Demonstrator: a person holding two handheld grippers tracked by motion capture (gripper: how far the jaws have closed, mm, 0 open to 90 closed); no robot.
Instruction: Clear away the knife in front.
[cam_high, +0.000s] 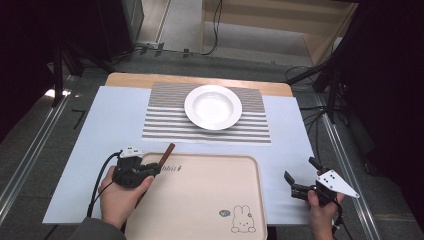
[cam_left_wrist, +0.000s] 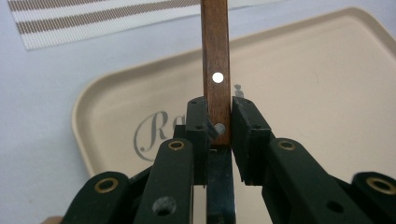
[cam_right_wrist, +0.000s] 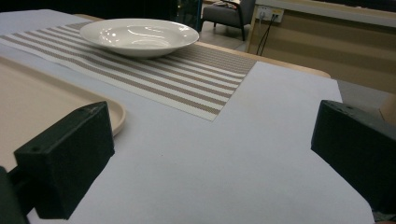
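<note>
A wooden handle (cam_left_wrist: 215, 70) is pinched by the left tongs (cam_left_wrist: 219, 128); in the left gripper view the two black jaws are pressed against its sides, and two pale rivets are seen on its brown face. What lies at the handle's other end is hidden behind the jaws, so the kind of utensil cannot be told. In the high view the left tongs (cam_high: 151, 169) are seen at about eight o'clock on the tabletop (cam_high: 100, 130), over the upper left corner of a beige tray (cam_high: 200, 195). The handle (cam_high: 168, 152) is pointed up and to the right, toward one o'clock, and its free end is carried past the tray's rim over the pale sheet that covers the tabletop. The left hand (cam_high: 119, 197) is wrapped around the gripper body, with a black cable trailed from it.

The tray is laid at six o'clock. A rabbit drawing (cam_high: 242, 220) is printed near its lower right corner, and a line of script near its upper left corner.

A striped placemat (cam_high: 165, 120) is spread at twelve o'clock, and a white deep plate (cam_high: 213, 106) is set on it, right of the mat's middle.

The right tongs (cam_high: 301, 176) are held at about four o'clock, just right of the tray and apart from it. Their jaws are spread wide with nothing between them, as is seen in the right gripper view, where bare pale sheet is shown in the gap. A grey three-cornered plate is carried on top of that gripper, and the right hand (cam_high: 321, 210) is closed around its grip.
</note>
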